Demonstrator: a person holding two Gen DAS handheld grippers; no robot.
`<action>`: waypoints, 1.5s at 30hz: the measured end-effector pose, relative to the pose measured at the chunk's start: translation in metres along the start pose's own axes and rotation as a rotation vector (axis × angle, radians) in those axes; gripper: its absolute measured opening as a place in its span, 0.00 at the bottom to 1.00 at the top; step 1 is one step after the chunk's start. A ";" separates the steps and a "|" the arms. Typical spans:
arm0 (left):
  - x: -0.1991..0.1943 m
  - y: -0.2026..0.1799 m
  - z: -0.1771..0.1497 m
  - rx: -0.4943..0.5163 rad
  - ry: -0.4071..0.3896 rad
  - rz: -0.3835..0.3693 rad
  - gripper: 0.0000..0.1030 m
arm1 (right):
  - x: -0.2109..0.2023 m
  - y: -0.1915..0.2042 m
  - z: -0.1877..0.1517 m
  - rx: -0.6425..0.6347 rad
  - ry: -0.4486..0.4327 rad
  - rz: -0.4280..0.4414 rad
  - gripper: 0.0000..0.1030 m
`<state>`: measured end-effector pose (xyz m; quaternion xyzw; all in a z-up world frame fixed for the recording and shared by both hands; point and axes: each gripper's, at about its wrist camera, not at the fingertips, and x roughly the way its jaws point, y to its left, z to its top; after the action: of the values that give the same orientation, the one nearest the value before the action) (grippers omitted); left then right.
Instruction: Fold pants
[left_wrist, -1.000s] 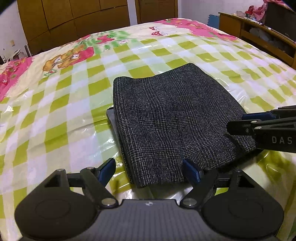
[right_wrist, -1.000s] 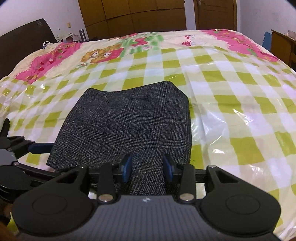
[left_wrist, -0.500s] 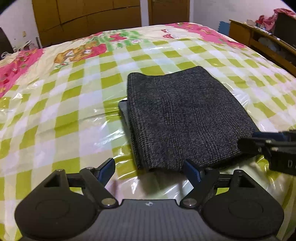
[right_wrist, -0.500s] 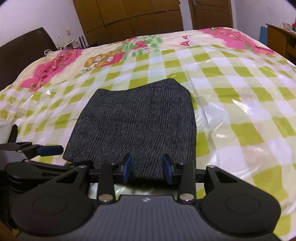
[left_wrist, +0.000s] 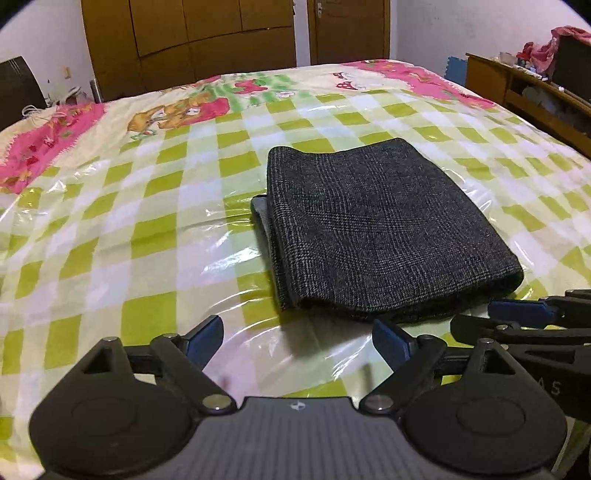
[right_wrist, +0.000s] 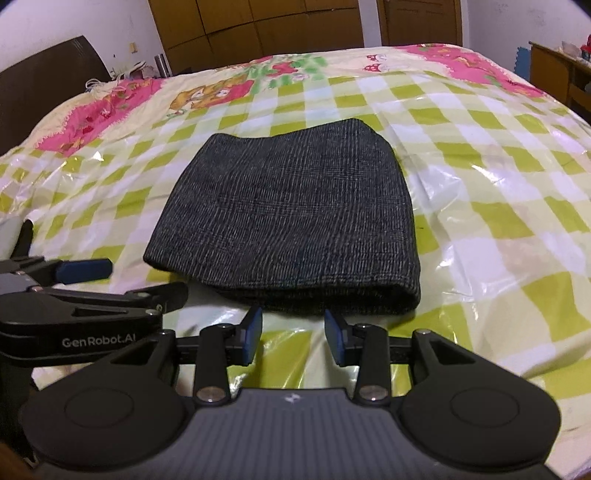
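Note:
The dark grey checked pants (left_wrist: 380, 229) lie folded into a thick rectangle on the bed, also in the right wrist view (right_wrist: 291, 229). My left gripper (left_wrist: 297, 338) is open and empty, just short of the near left corner of the pants. My right gripper (right_wrist: 293, 334) is open and empty, its blue pads just short of the near folded edge. The right gripper's fingers (left_wrist: 524, 314) show at the right of the left wrist view. The left gripper (right_wrist: 92, 280) shows at the left of the right wrist view.
The bed (left_wrist: 155, 236) has a green-checked, pink-bordered cover under shiny clear plastic. Wooden wardrobes (left_wrist: 192, 40) and a door stand behind it. A wooden shelf unit (left_wrist: 524, 88) with clutter stands at the right. A dark headboard (right_wrist: 48, 85) is at the left.
Both grippers have drawn back from the pants towards the near edge of the bed and risen a little. The pants lie still.

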<state>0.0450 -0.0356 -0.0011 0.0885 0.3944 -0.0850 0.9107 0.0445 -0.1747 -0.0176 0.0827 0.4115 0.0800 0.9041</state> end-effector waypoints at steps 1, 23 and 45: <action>0.000 0.000 -0.001 0.002 0.001 0.003 0.97 | 0.000 0.001 -0.001 -0.003 -0.003 -0.010 0.37; 0.001 -0.002 -0.008 -0.015 -0.001 0.015 1.00 | 0.000 0.005 -0.006 -0.008 -0.001 -0.073 0.37; -0.001 -0.005 -0.010 -0.013 -0.008 0.024 1.00 | 0.000 0.008 -0.008 -0.016 -0.004 -0.101 0.37</action>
<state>0.0362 -0.0379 -0.0074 0.0869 0.3902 -0.0721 0.9138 0.0377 -0.1666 -0.0216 0.0545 0.4127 0.0373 0.9085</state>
